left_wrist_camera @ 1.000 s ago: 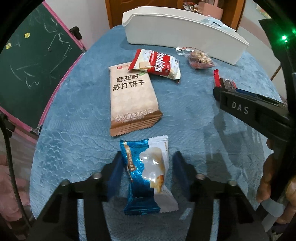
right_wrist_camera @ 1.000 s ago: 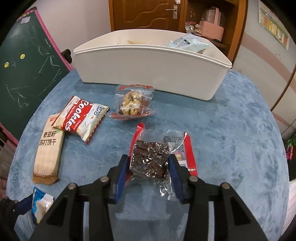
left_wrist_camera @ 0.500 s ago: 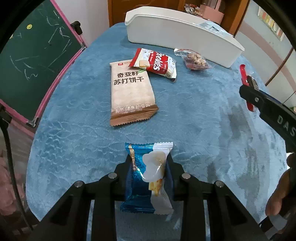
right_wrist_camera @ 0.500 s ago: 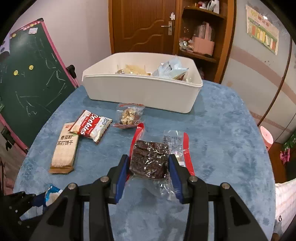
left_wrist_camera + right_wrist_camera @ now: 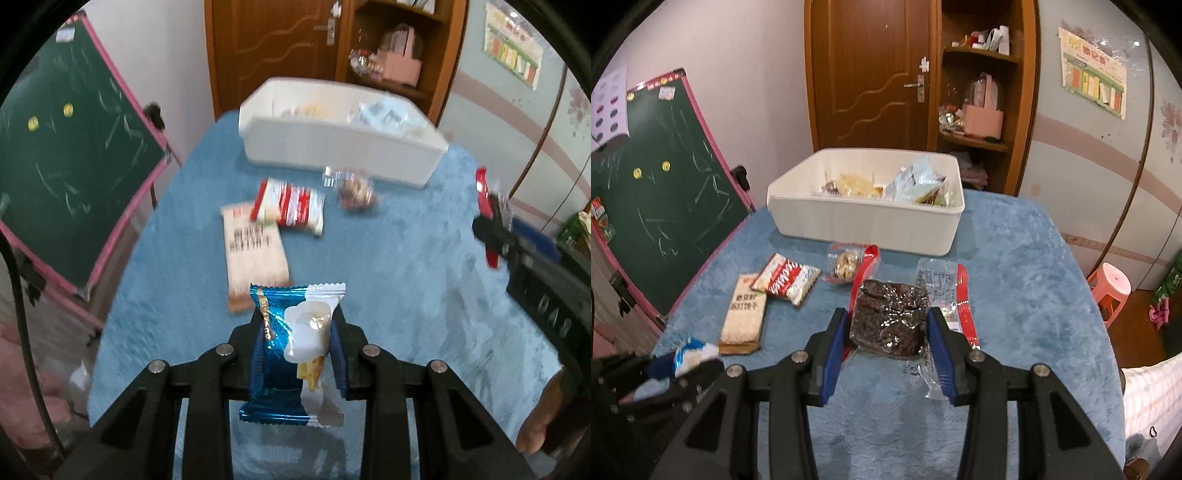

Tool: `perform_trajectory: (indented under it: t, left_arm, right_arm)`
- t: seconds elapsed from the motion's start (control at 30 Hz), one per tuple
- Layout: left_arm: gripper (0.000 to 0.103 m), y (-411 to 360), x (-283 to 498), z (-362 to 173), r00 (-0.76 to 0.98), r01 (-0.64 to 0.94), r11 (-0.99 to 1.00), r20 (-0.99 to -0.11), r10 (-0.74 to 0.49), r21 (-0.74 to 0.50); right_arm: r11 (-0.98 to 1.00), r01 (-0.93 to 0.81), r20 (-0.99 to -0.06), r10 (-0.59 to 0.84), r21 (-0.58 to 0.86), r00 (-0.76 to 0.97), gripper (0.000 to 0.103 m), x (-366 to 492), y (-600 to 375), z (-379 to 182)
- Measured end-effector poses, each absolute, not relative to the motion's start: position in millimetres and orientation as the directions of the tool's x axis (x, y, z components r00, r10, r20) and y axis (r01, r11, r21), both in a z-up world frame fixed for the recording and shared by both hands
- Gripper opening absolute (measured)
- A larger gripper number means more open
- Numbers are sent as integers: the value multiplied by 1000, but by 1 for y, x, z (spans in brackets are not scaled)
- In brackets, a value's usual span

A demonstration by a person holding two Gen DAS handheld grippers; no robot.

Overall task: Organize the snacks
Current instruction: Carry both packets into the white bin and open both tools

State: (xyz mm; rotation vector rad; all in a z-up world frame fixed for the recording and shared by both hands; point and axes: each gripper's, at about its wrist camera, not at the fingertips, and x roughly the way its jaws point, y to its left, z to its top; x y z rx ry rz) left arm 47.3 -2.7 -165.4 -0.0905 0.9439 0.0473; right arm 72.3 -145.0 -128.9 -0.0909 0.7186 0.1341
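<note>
Left wrist view: the left gripper (image 5: 298,349) is clamped on a blue-and-white wrapped snack (image 5: 295,347), held clear of the blue tablecloth (image 5: 406,280). The packet's long axis runs along the fingers, its crimped top edge pointing away from the camera toward the white bin (image 5: 340,147). The bin sits straight ahead at the far end of the table — the direction the coming move likely turns on. Between packet and bin lie a tan cracker pack (image 5: 255,254), a red-and-white cookie bag (image 5: 291,206) partly on top of it, and a small clear nut bag (image 5: 354,190) just before the bin wall. At the right edge the right gripper (image 5: 493,236) shows, with a red strip of its packet sticking up; this view is blurred. Right wrist view: the right gripper (image 5: 888,325) grips a clear, red-edged pack of dark dried fruit (image 5: 890,319), its pads pressing the dark block from both sides, its long axis also along the fingers. The bin (image 5: 864,221) lies dead ahead, open top showing several snacks already inside — its long side faces the gripper. The left gripper (image 5: 683,363) with its blue packet sits low at the left, seemingly farther from the bin. The right hand looks the nearer of the two for a drop.
</note>
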Motion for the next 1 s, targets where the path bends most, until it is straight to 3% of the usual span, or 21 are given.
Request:
perform_trajectory:
  t: [0.33, 0.7, 0.87, 1.0]
  left_arm:
    - [29, 5, 102, -85, 732, -82, 996, -680, 38, -32]
    - [29, -25, 217, -4, 852, -50, 995, -517, 85, 82]
    - [29, -34, 296, -13, 830, -72, 986, -539, 145, 153]
    - [31, -27, 349, -45, 781, -102, 982, -598, 179, 161]
  right_arm:
    - [985, -173, -594, 137, -3, 793, 44, 90, -148, -86]
    - [974, -191, -425, 123, -123, 897, 45, 192, -127, -6]
    - [977, -173, -461, 96, -127, 882, 46, 257, -121, -14]
    - [981, -160, -556, 73, -109, 828, 47, 314, -119, -46]
